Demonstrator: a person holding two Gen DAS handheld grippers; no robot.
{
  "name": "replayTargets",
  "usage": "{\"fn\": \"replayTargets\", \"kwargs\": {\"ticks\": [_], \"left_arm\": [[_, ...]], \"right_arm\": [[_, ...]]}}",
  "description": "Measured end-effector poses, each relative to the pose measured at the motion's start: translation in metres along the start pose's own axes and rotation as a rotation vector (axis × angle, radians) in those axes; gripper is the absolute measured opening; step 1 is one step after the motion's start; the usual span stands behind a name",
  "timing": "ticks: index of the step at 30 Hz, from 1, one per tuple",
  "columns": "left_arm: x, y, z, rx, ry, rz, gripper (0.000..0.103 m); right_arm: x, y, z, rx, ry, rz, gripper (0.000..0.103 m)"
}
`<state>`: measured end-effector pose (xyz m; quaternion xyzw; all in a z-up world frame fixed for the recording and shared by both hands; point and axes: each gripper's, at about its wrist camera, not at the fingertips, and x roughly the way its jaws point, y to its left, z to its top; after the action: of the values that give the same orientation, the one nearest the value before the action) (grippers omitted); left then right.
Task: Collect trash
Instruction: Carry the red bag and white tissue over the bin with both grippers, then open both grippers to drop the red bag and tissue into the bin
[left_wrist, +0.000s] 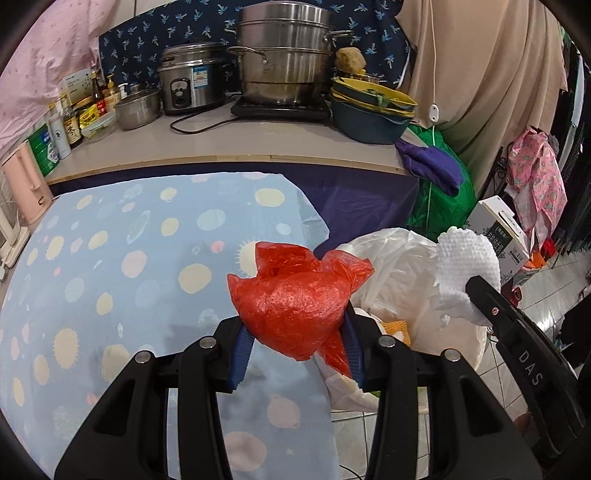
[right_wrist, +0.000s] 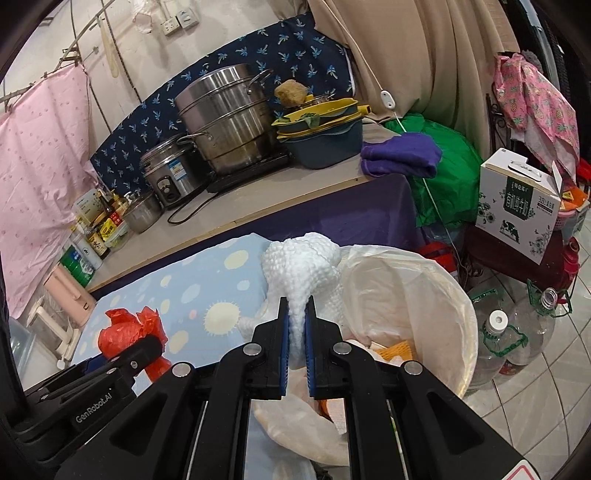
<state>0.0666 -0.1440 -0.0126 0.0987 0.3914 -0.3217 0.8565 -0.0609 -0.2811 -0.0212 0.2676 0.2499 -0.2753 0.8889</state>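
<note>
The left gripper (left_wrist: 295, 321) has its blue-padded fingers (left_wrist: 242, 350) set at a middling width, clamped on a red plastic bag (left_wrist: 291, 295), thin, crinkled and bunched into a lump that swells above the pads. The right gripper (right_wrist: 297, 317) has its fingers (right_wrist: 284, 332) drawn nearly together, pinching a tail of white foam wrap (right_wrist: 301, 266), a soft net of small bumps that balloons out above them. Only the right wrist view looks down into the trash bin (right_wrist: 465, 332), round and lined with a pale, translucent plastic bag, lying from 12 to 4 o'clock of the right fingers with crumpled paper and something orange inside; the foam hangs at its near rim. The left wrist view catches just the liner's bulging side at 3 o'clock of the red bag, with the foam and the right gripper's black arm in front of it. Beneath the left fingers spreads a light blue cloth (left_wrist: 129, 277) printed with pale suns and dots, smooth and flat. Beyond, at 12 o'clock in both views, a beige surface (left_wrist: 221, 144) carries a tall stainless steamer pot (left_wrist: 284, 55), a steel rice cooker (left_wrist: 190, 77), stacked yellow and teal basins (left_wrist: 369, 110) and sauce bottles (left_wrist: 72, 125). A folded purple cloth (right_wrist: 400, 155) drapes the surface's corner. The right view alone shows a milk carton box (right_wrist: 517, 206) and clear water jugs (right_wrist: 509, 339) on the tiled floor at 3 o'clock.
</note>
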Motion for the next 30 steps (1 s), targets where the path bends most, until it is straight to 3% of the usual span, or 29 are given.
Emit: {"fn": "replayTargets", "kwargs": {"ticks": [8, 30], "left_arm": [[0.011, -0.033, -0.003, 0.055, 0.015, -0.008, 0.041], [0.030, -0.067, 0.001, 0.092, 0.042, -0.008, 0.041]], "right_arm": [[-0.002, -0.025, -0.004, 0.031, 0.003, -0.018, 0.008], [0.008, -0.050, -0.007, 0.060, 0.033, -0.047, 0.008]]}}
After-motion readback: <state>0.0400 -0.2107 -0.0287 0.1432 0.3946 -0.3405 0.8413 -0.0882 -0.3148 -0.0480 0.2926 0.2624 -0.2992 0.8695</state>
